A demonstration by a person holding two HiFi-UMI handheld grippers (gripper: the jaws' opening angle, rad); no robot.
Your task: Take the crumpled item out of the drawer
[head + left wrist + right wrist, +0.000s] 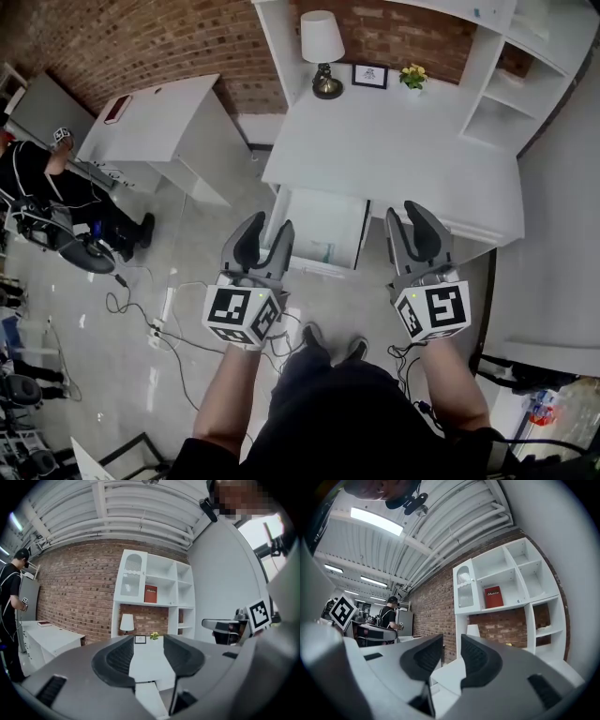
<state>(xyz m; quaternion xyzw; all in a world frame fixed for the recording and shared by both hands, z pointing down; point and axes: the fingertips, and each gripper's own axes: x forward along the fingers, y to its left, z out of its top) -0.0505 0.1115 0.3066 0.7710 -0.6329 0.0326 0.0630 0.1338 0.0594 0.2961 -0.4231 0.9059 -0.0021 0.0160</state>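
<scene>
Plainly left gripper [268, 224] and right gripper [404, 211] gape empty; lettering on red book [493, 597] unreadable.

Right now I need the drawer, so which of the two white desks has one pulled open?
The desk with the lamp: its drawer stands open ahead of the left gripper. The other desk shows none.
</scene>
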